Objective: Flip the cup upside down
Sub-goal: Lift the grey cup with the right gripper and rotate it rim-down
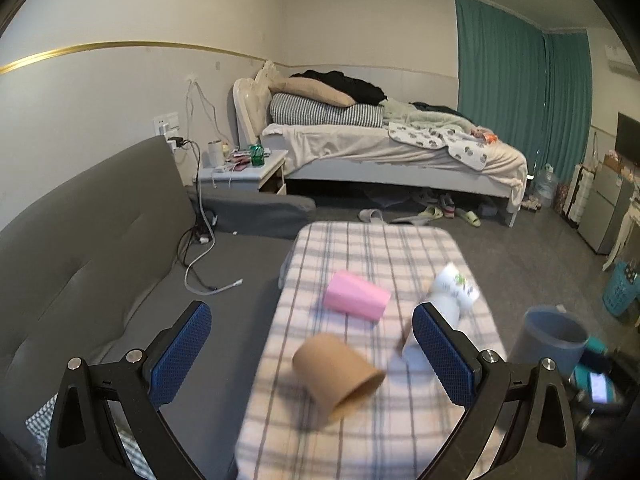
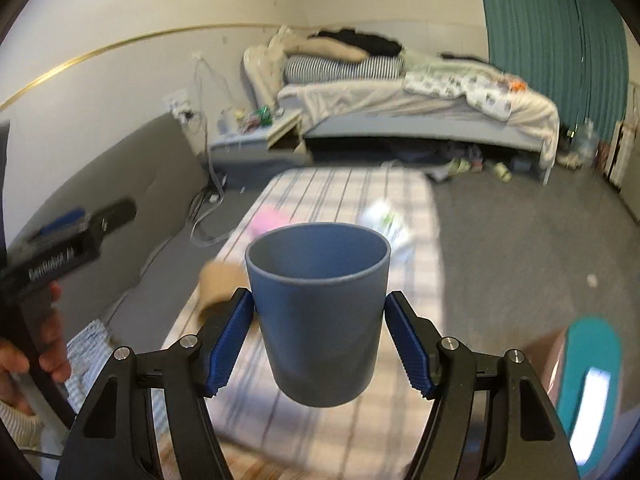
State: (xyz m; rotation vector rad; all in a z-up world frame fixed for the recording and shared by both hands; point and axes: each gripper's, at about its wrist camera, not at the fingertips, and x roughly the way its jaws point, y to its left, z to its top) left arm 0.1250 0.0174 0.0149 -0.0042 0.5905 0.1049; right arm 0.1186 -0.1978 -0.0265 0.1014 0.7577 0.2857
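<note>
A blue-grey cup (image 2: 318,312) sits upright, mouth up, between the blue pads of my right gripper (image 2: 320,336), held in the air above the plaid-covered table (image 2: 280,420). The left pad touches the cup; a thin gap shows at the right pad. The same cup shows at the right edge of the left wrist view (image 1: 548,340). My left gripper (image 1: 312,356) is open and empty above the table (image 1: 360,440). A brown cup (image 1: 336,376), a pink cup (image 1: 356,296) and a white paper cup (image 1: 452,292) lie on their sides on the cloth.
A grey sofa (image 1: 80,260) runs along the left with cables on it. A bed (image 1: 380,152) and nightstand (image 1: 244,172) stand at the back, slippers under the bed. A teal basket (image 1: 620,292) stands on the floor at right. The left tool's handle shows in the right wrist view (image 2: 60,252).
</note>
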